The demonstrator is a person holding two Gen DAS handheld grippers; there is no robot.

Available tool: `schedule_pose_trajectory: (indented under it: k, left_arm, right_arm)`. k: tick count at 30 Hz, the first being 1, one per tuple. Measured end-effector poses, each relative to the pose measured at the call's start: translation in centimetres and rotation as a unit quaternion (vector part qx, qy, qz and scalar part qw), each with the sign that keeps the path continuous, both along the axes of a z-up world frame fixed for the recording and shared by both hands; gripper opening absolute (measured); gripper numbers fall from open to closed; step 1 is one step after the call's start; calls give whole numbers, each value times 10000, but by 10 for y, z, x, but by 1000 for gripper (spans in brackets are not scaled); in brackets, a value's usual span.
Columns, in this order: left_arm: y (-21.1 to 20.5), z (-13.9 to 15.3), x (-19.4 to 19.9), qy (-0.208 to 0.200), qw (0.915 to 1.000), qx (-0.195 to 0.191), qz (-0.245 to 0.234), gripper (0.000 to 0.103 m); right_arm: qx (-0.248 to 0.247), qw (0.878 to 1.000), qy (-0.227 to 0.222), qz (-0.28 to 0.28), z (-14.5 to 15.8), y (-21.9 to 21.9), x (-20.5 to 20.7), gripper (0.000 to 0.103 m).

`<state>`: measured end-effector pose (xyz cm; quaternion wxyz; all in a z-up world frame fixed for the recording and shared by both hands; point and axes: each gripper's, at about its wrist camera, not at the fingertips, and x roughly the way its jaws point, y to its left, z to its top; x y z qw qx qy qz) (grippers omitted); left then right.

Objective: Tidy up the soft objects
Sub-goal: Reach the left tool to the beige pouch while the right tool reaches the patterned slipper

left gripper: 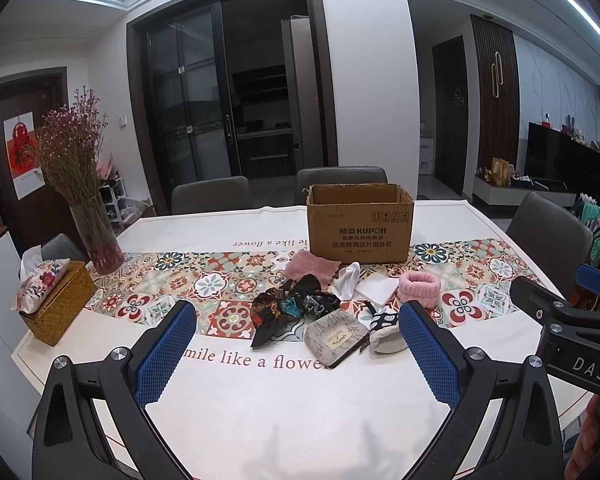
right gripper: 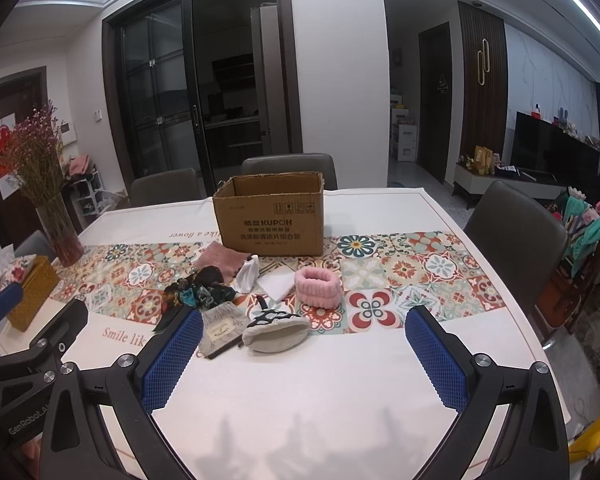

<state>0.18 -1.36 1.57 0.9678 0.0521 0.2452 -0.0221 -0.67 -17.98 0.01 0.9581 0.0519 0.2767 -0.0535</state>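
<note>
Wide table [left gripper: 260, 420] under a patterned cloth, open cardboard box [left gripper: 360, 224] standing at the far middle, top flaps up. Just in front of it, a loose heap: pink knitted cloth [left gripper: 310, 268], dark scrunchie bundle [left gripper: 292, 308], grey pouch [left gripper: 334, 340], pink headband [left gripper: 420, 286], white folded cloth [left gripper: 376, 290], spotted slipper [right gripper: 274, 330]. Left gripper [left gripper: 300, 360] spread wide, holding nothing, hovering short of the pouch. Right gripper [right gripper: 304, 356] likewise wide and empty, near the slipper. Risk ahead: snagging two tangled pieces at once, or dragging the tablecloth, since fabrics overlap
</note>
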Motion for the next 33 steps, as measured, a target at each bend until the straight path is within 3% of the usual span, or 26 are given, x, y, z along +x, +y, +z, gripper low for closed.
schedule_pose_trajectory:
  k: [18,33]
  left_arm:
    - [3,-16,25,228,9997,-31,-61,103]
    - [15,-47,96,767,9966,-129,-267,101]
  right_arm:
    - [173,9995,249,26,-16,1,29,102]
    - [398,9960,795,-16,-47,8,96,102]
